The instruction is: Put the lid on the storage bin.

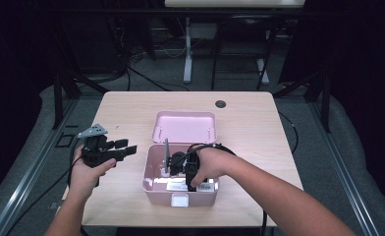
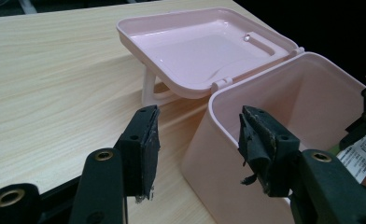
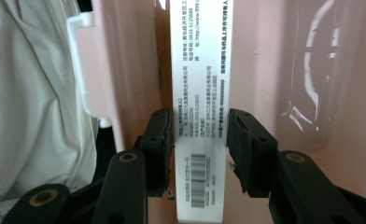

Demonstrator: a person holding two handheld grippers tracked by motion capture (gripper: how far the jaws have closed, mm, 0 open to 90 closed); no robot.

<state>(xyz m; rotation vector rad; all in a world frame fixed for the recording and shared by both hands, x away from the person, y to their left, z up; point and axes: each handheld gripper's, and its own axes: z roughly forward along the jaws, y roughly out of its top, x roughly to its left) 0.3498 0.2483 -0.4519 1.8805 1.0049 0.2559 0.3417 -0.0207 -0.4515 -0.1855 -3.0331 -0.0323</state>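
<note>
Standing on edge inside the pink plastic box (image 1: 153, 184), a flat white carton printed with small text and a barcode (image 3: 200, 140) lies between the pads of the right gripper (image 3: 200, 149); the pads sit against its two narrow sides, clamped on it. Its far end is cut off by the top of the right gripper view, and its print is too small to read. In the high view the carton shows as a pale strip (image 1: 177, 185) at the box's near wall, largely hidden under the person's right hand (image 1: 211, 164) and the gripper body.

Box: rectangular, open, near the front middle of the pale wooden table (image 1: 126, 105). Its hinged pink lid (image 1: 184, 127) lies flat behind it, inner face up, resting on its folded handle (image 2: 149, 91). A thin dark upright item (image 1: 166, 155) stands in the box's left part; what it is cannot be made out.

Left gripper (image 2: 197, 140): held just left of the box, jaws apart and nothing between them; its right pad overlaps the box's near corner in its own view, contact unclear. It is carried by the left hand (image 1: 85, 172), with a grey three-cornered plate (image 1: 93, 131) on top.

Surroundings: round dark cable hole (image 1: 221, 103) at the table's far edge; a second table's white legs (image 1: 187, 54) beyond, dimly lit.
</note>
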